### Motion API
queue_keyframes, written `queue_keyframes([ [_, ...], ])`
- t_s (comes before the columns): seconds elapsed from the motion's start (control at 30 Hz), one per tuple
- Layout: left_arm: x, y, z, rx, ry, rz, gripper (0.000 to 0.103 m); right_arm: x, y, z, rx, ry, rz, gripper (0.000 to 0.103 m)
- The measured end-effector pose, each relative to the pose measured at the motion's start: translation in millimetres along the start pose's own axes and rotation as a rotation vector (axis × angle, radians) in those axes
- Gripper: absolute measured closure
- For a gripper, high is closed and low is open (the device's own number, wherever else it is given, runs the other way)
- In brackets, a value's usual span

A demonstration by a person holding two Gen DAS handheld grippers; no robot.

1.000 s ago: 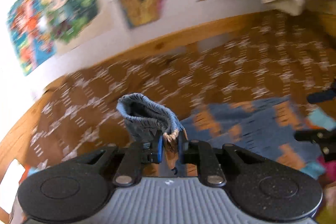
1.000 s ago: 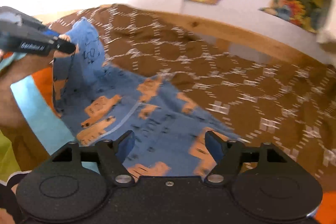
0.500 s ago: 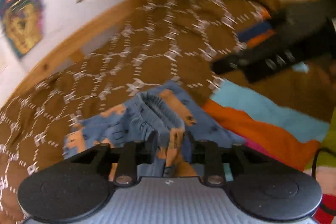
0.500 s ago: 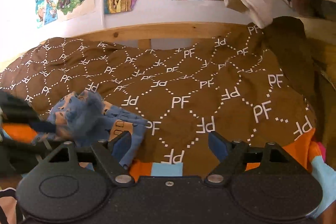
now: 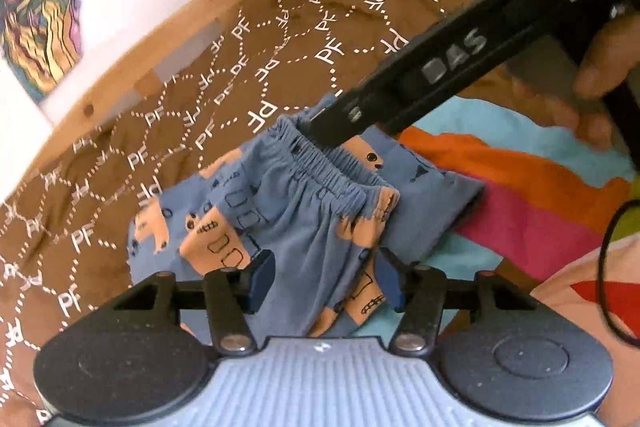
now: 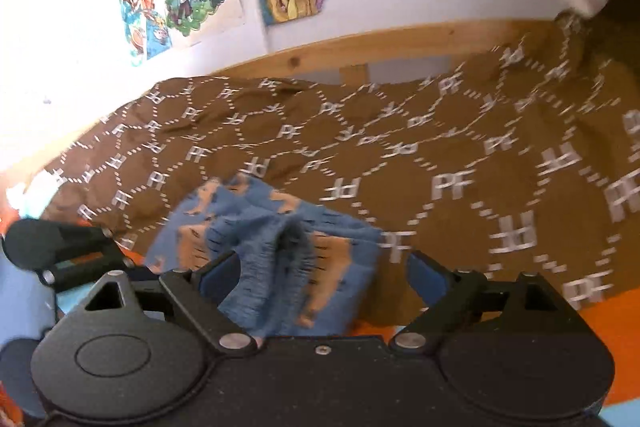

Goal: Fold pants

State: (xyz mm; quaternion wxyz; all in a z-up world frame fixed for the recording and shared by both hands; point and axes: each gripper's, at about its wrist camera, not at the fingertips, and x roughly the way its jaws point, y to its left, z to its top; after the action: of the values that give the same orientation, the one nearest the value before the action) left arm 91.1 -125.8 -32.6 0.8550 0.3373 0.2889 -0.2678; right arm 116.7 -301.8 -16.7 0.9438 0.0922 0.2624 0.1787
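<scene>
Two grippers: both close over one small garment; neither has a firm hold that I can see
Pants (image 5: 304, 211): blue, orange-printed child's pants, lying bunched in the lower middle of both views, half on the brown PF bedspread (image 5: 360, 7), half on a striped blanket (image 5: 516, 171)
Long axis: the elastic waistband (image 5: 336, 171) runs from centre toward lower right in the left view
Left gripper (image 5: 324, 281): jaws spread, cloth lying loose between the blue pads; gripping nothing
Right gripper (image 6: 324, 279): jaws wide, straddling the gathered waistband end; in the left view its finger reaches the waistband's upper end, contact uncertain
Nearer: my judgement, the right, for the waistband; the left, for the leg cloth
</scene>
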Motion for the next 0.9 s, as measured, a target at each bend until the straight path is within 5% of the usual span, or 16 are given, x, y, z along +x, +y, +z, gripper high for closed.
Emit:
queue_keyframes([
  [0.23,3,9,-4,-0.033,0.029,-0.069,0.085,35,9,4,0.047,0.046,0.059,0.027],
  [0.3,3,13,-6,-0.058,0.034,-0.085,0.094,43,7,5,0.077,0.069,0.053,0.054],
  [0.47,-5,20,-7,-0.093,0.022,-0.099,0.101,43,3,2,0.137,0.074,0.085,0.086],
  [0.7,-28,26,2,-0.139,-0.023,-0.156,0.101,16,-2,17,0.204,0.086,0.069,0.091],
  [0.9,-21,5,3,-0.071,-0.004,-0.158,0.101,3,-16,6,0.230,0.130,0.000,0.086],
])
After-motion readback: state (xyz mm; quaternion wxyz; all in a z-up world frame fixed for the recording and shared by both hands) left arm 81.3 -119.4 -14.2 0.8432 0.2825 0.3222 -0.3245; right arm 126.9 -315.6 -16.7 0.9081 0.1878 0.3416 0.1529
